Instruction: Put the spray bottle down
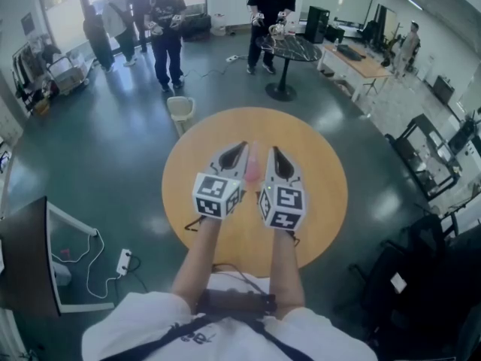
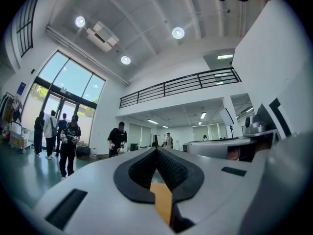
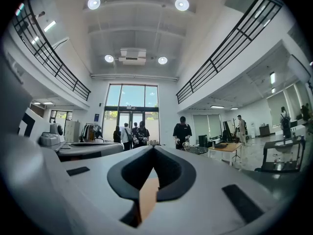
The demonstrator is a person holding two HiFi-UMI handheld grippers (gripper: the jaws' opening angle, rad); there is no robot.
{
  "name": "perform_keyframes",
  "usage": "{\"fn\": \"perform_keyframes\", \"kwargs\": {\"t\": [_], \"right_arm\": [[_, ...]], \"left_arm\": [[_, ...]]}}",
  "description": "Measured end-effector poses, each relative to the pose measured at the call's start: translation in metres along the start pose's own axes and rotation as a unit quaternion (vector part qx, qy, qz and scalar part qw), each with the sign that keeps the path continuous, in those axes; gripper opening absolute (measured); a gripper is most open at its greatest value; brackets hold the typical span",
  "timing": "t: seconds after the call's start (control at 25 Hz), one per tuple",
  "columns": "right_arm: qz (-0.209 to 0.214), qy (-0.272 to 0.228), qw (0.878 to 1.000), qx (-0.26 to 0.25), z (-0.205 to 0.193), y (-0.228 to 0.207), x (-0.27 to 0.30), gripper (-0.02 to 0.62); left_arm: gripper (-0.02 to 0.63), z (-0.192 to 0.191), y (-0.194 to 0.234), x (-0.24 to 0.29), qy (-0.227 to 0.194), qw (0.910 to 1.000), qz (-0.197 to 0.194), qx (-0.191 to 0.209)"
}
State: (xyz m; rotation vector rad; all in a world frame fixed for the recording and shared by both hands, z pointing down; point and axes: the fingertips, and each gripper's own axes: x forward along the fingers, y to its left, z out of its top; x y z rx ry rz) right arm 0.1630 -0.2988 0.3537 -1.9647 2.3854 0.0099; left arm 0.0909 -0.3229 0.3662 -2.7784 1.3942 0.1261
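Observation:
Both grippers hover side by side over the middle of a round wooden table (image 1: 316, 164), pointing level and away from me. My left gripper (image 1: 242, 146) (image 2: 157, 150) has its jaws together with nothing between them. So does my right gripper (image 3: 153, 148), which is just to its right (image 1: 274, 150). A small pale pink shape (image 1: 252, 165) shows on the table in the gap between the two grippers; it is too blurred and hidden to tell whether it is the spray bottle. Neither gripper view shows a bottle.
A white stool (image 1: 180, 109) stands at the table's far left edge. Several people stand beyond it, one at a black round table (image 1: 289, 49). A dark screen (image 1: 26, 254) and a power strip (image 1: 123, 262) are at my left, chairs at my right.

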Motion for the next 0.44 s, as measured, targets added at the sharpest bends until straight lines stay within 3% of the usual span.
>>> {"fn": "perform_keyframes", "kwargs": {"t": [0.44], "right_arm": [[-0.001,0.008,1.000,0.002,-0.0080,0.0022,-0.0040,0.017]], "left_arm": [[0.011,-0.0092,-0.0023,-0.0080,0.011,0.9999,-0.004,0.001]]}}
